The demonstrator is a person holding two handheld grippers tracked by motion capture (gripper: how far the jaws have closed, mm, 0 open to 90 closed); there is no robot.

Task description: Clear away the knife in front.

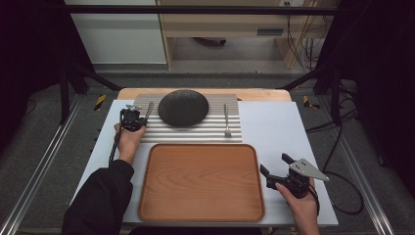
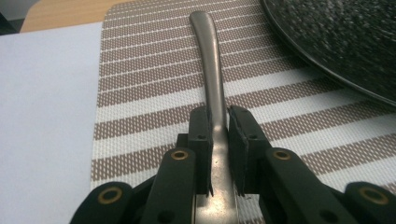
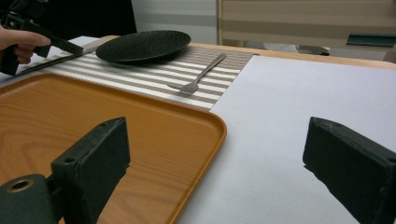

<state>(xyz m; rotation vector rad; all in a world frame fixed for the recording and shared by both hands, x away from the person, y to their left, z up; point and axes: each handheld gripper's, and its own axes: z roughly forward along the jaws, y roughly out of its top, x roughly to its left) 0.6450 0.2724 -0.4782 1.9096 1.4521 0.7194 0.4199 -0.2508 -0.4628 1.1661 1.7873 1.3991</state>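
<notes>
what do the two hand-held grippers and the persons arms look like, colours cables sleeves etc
Both are black. The left hand-held gripper has brass-coloured rivets on its jaw arms and a black cable trailing back. The right hand-held gripper carries a grey three-cornered plate. The left arm wears a black sleeve.

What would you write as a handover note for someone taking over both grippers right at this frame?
Left gripper: shut on the metal utensil's handle, which lies on the striped placemat left of the black plate. Which utensil it is cannot be told.
Right gripper: open, holding nothing, beside the wooden tray on its right.
Fork: on the placemat, right of the plate, untouched.
Done: utensil gripped, apparently not yet lifted.
Left, probably: lift it and move it, perhaps to the tray, which holds nothing so far; fork and plate may follow.
</notes>
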